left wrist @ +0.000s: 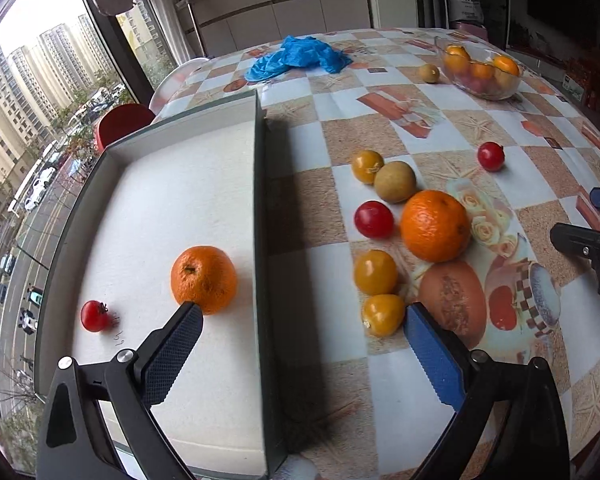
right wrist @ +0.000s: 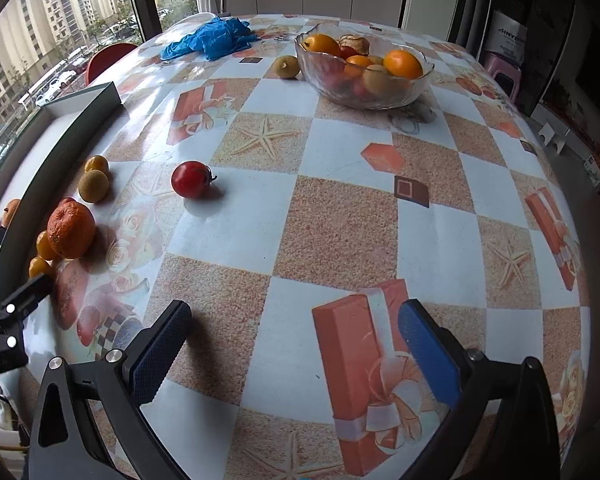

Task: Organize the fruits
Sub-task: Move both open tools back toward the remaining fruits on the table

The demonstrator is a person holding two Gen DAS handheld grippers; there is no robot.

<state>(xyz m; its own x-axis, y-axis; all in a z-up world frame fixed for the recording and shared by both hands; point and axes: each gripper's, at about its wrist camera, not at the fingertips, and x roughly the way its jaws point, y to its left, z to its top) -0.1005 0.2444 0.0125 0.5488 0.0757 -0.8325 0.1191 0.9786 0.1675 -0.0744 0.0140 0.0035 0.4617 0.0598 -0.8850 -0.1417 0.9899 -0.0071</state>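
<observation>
A grey box [left wrist: 259, 184] with a white floor holds an orange [left wrist: 203, 280] and a small red tomato [left wrist: 95, 316]. My left gripper [left wrist: 300, 312] is open and straddles the box's right wall, its left finger just in front of the boxed orange. Right of the wall lie a big orange [left wrist: 435, 226], red tomatoes [left wrist: 374, 219], several yellow tomatoes [left wrist: 375, 272] and a brownish-green fruit [left wrist: 395, 182]. My right gripper [right wrist: 294, 314] stands open over the bare tablecloth, with nothing between its fingers. A lone red tomato [right wrist: 191, 179] lies well ahead of it.
A glass bowl [right wrist: 420, 80] of mixed fruit stands at the back of the table, a green fruit [right wrist: 286, 67] beside it. A crumpled blue bag [right wrist: 212, 42] lies at the back left. A red chair [left wrist: 124, 124] and a window are beyond the table's left edge.
</observation>
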